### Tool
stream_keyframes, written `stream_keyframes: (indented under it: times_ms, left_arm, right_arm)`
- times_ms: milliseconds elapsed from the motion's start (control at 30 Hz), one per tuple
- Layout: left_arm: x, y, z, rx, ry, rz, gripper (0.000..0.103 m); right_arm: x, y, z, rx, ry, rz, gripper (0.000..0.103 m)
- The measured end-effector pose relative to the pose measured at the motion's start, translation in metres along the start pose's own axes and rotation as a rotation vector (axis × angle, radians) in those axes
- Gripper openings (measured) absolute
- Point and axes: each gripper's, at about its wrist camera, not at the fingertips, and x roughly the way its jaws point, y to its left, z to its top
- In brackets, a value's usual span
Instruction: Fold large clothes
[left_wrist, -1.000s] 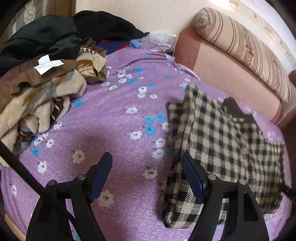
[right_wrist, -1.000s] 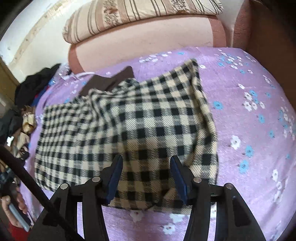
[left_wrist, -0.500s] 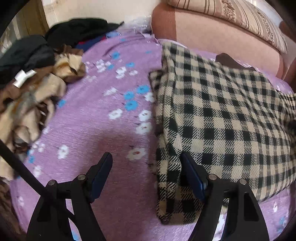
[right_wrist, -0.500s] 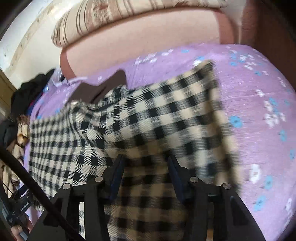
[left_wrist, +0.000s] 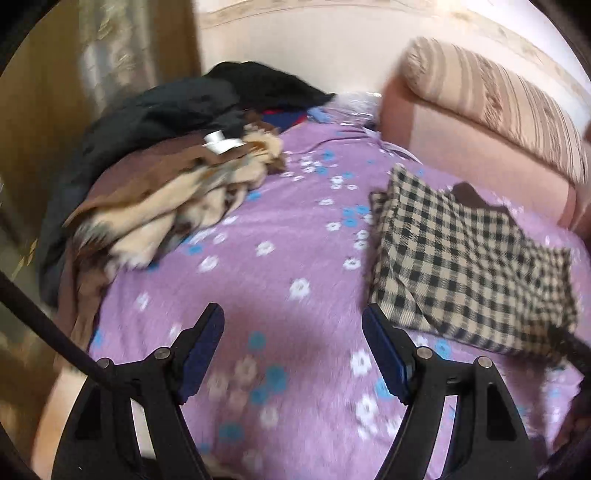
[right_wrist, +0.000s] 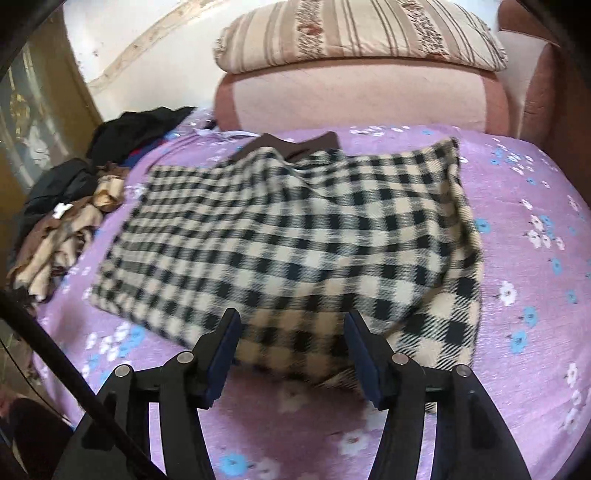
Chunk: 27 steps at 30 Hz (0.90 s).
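Right wrist view: the checked garment (right_wrist: 288, 236) lies folded into a rough rectangle on the bed (right_wrist: 524, 206), a dark brown collar piece poking out at its far edge near the sofa back (right_wrist: 354, 99). The right gripper (right_wrist: 291, 350) hovers at the near hem with its fingers (right_wrist: 223, 350) spreading apart; the cloth shows between them but the pads press on nothing, so the hem is let go. In the left wrist view the left gripper (left_wrist: 293, 349) hangs released over bare purple sheet, fingers wide, nothing in them, with the garment lying off to its right.

The fold looks laid but untidy (the near right corner sags and bulges). To finish it well, I would take both near corners low, where the layers meet, pinch all layers together, and carry them over evenly so the edges line up, then smooth the bulge flat.

A heap of unfolded clothes (left_wrist: 159, 177), with brown and cream fabric and dark pieces behind, crowds the left side of the bed, well apart from the garment; it limits room to spread a next piece. A striped bolster (right_wrist: 362, 33) rests on the sofa back, clear of the work
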Motion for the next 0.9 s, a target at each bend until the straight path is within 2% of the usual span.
stream_keyframes:
  times_ms: [100,200,333,567,700,900]
  left_arm:
    - [-0.038,0.013,-0.012,-0.075,-0.010,-0.018,0.076]
    - [-0.068,0.014,-0.020,-0.078,-0.056,0.013,0.076]
    - [-0.092,0.016,-0.024,-0.094,-0.078,0.033,0.076]
    - [-0.118,0.019,-0.018,-0.105,-0.114,0.034,0.076]
    - [-0.127,0.026,-0.013,-0.136,-0.137,0.051,0.076]
    - [-0.126,0.018,-0.019,-0.125,-0.121,0.056,0.076]
  right_arm:
    - [-0.012,0.007,-0.005,-0.024,-0.039,-0.013,0.065]
    - [-0.015,0.012,-0.009,-0.043,-0.055,-0.025,0.065]
    - [-0.011,0.021,-0.017,-0.108,-0.063,-0.063,0.065]
    - [-0.003,0.020,-0.032,-0.178,-0.051,-0.139,0.065]
    - [-0.004,0.012,-0.031,-0.142,-0.049,-0.136,0.065]
    - [-0.005,-0.003,-0.031,-0.107,-0.056,-0.174,0.065]
